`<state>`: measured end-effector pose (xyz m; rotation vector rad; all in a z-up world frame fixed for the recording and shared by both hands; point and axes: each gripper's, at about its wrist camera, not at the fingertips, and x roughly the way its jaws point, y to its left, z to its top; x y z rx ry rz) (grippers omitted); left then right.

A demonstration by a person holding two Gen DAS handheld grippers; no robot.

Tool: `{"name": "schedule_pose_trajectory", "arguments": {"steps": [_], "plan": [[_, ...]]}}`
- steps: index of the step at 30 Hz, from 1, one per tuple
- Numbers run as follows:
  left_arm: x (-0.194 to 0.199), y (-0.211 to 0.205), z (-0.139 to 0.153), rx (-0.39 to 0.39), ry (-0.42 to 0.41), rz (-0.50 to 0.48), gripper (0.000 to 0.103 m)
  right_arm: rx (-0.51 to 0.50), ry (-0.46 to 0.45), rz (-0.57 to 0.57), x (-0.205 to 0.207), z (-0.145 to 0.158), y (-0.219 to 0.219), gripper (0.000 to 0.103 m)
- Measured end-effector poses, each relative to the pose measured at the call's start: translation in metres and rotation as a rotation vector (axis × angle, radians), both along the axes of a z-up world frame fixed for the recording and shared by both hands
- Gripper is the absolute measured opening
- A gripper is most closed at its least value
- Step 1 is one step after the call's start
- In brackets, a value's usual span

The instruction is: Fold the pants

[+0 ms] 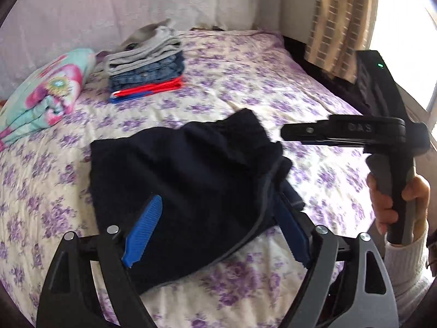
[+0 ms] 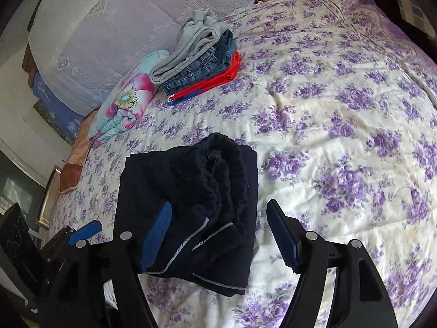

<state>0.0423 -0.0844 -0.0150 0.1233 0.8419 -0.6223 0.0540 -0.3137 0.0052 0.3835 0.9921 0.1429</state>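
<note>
My left claw [image 1: 215, 229] gapes over the folded pants [image 1: 180, 180], dead ahead; right claw [image 2: 218, 235] gapes too, equally near

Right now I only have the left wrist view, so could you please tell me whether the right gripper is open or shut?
Observer: Open. In the right wrist view the right gripper has its jaws spread wide, holding nothing.
Operator: Thank you. Where do its pads sit relative to the dark pants?
Observer: One pad is over the dark pants; the other is over the bedspread, past the cloth's edge.
</note>
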Motion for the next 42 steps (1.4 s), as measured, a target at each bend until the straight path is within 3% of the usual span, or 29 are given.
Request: {"name": "schedule_pose_trajectory", "arguments": {"steps": [3, 5, 6, 8, 10, 14, 18, 20, 21, 23, 26, 30, 34, 36, 40, 42], "plan": [[0.033, 0.021, -0.017, -0.055, 0.088, 0.05, 0.081, -0.079, 0.078, 0.082, 0.029, -0.015, 0.02, 0.077], [0.05, 0.019, -0.038, -0.024, 0.138, 0.062, 0.081, -0.146, 0.203, 0.113, 0.044, -0.042, 0.031, 0.079], [0.055, 0.017, -0.05, -0.017, 0.175, 0.059, 0.08, -0.13, 0.255, 0.115, 0.047, -0.057, 0.032, 0.079], [0.062, 0.014, -0.07, -0.001, 0.223, 0.065, 0.08, -0.128, 0.231, 0.08, 0.042, -0.063, 0.032, 0.066], [0.055, 0.014, -0.074, 0.021, 0.197, 0.065, 0.08, -0.127, 0.177, 0.067, 0.03, -0.051, 0.029, 0.053], [0.038, 0.012, -0.061, 0.005, 0.18, 0.006, 0.08, -0.119, 0.152, 0.024, 0.005, -0.028, 0.021, 0.045], [0.036, 0.001, -0.074, 0.065, 0.19, -0.018, 0.083, -0.116, 0.208, -0.011, 0.003, -0.055, 0.013, 0.045], [0.04, -0.005, -0.085, 0.072, 0.173, -0.014, 0.092, -0.084, 0.245, -0.02, 0.013, -0.077, 0.009, 0.061], [0.039, -0.007, -0.087, 0.081, 0.16, -0.008, 0.093, -0.071, 0.256, -0.023, 0.014, -0.079, 0.008, 0.064], [0.034, -0.008, -0.083, 0.095, 0.139, -0.009, 0.093, -0.084, 0.275, -0.006, 0.014, -0.066, 0.009, 0.064], [0.021, -0.002, -0.075, 0.093, 0.13, -0.028, 0.087, -0.22, 0.209, 0.033, 0.009, -0.026, 0.021, 0.064], [-0.001, 0.015, -0.065, 0.036, 0.134, -0.061, 0.086, -0.327, 0.084, 0.124, 0.018, 0.024, 0.058, 0.066], [-0.016, 0.021, -0.066, 0.066, 0.115, -0.063, 0.086, -0.271, 0.044, 0.314, 0.061, 0.051, 0.119, 0.069], [-0.019, 0.019, -0.07, 0.097, 0.108, -0.061, 0.086, -0.293, 0.057, 0.411, 0.095, 0.044, 0.157, 0.072], [-0.018, 0.012, -0.076, 0.123, 0.106, -0.053, 0.086, -0.253, 0.263, 0.525, 0.166, -0.01, 0.221, 0.072], [-0.019, 0.008, -0.075, 0.127, 0.102, -0.067, 0.086, -0.337, 0.303, 0.534, 0.183, -0.033, 0.239, 0.07]]}}
